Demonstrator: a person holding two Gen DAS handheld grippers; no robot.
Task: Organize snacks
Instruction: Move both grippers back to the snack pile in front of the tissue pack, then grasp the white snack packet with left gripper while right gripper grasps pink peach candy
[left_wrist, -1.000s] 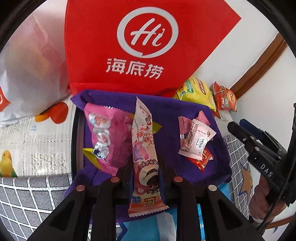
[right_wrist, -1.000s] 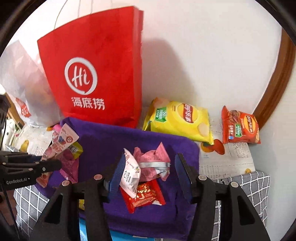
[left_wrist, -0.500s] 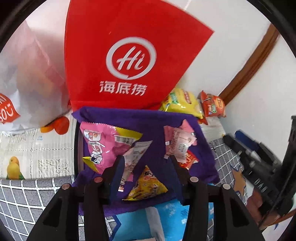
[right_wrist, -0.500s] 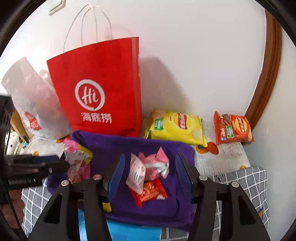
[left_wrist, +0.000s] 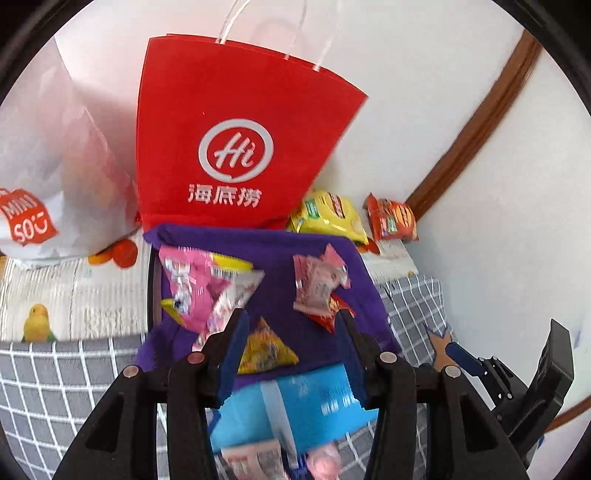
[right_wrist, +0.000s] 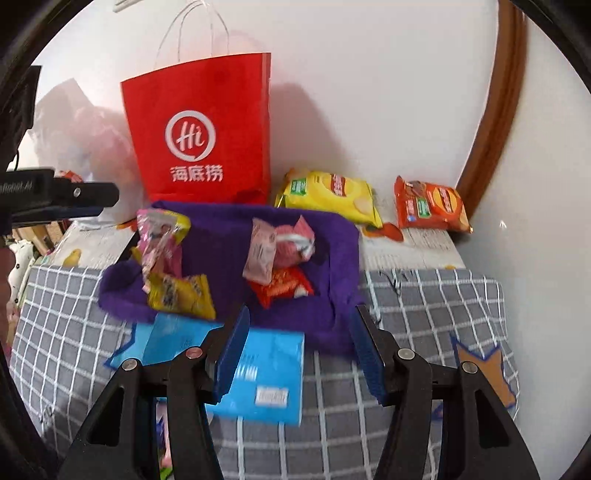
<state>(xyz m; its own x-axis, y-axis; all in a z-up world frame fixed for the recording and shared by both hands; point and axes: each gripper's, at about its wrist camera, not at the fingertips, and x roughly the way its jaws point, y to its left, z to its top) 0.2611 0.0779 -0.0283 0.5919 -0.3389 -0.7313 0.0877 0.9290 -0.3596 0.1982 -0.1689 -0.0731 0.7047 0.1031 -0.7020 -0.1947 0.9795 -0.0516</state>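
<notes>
The left gripper (left_wrist: 290, 328), which had pinched a long pink wafer packet (left_wrist: 232, 295), now hangs open and empty above the purple cloth (left_wrist: 273, 258); the right gripper (right_wrist: 299, 339) gapes empty too.

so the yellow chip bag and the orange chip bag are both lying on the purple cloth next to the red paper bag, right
Not quite. The yellow chip bag and the orange chip bag lie off the purple cloth, on the printed paper beyond its far right edge, against the wall. They are indeed next to the red paper bag. The right wrist view shows this most clearly.
</notes>
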